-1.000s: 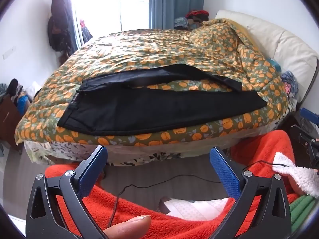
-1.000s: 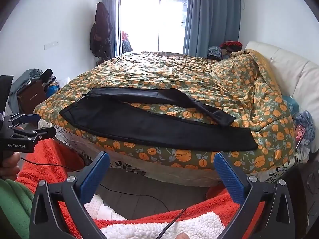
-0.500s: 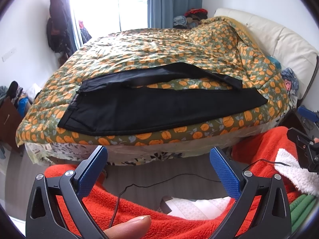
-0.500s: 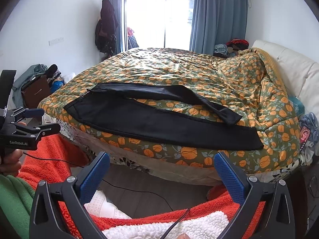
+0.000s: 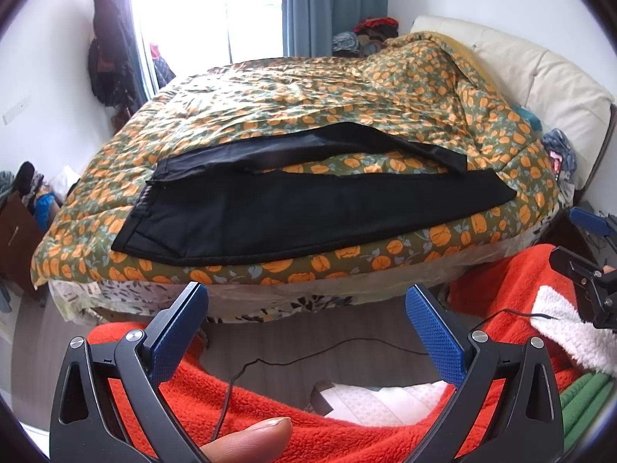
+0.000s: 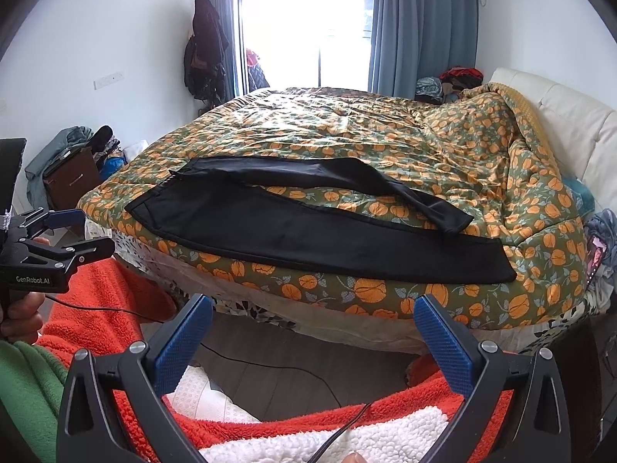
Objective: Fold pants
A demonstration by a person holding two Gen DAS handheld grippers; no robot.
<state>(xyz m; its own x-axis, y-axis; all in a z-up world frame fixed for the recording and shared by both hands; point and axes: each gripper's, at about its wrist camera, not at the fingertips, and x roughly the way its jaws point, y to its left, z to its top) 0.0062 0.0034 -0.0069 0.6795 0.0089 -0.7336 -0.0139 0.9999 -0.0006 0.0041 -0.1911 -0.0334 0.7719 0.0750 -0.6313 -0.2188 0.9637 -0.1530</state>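
Black pants [image 5: 293, 212] [image 6: 308, 231] lie spread flat on the near part of a bed, waistband to the left and both legs running right. The far leg bends across toward the near one at its cuff. My left gripper [image 5: 306, 305] is open and empty, held short of the bed's near edge, below the pants. My right gripper [image 6: 314, 314] is open and empty too, likewise in front of the bed edge. Each gripper shows in the other's view: the right gripper [image 5: 590, 254] at the right margin, the left gripper [image 6: 58, 239] at the left margin.
The bed carries a green quilt [image 5: 327, 88] [image 6: 366, 131] with orange print, bunched up at the right by a cream headboard [image 5: 540, 73]. The person's red fleece clothing [image 5: 270, 405] and a thin black cable [image 5: 308, 351] lie below the grippers. A dark cabinet [image 6: 73, 177] stands left.
Both grippers have moved a little closer to the bed and tilted slightly; the pants lie as before. Both stay open.
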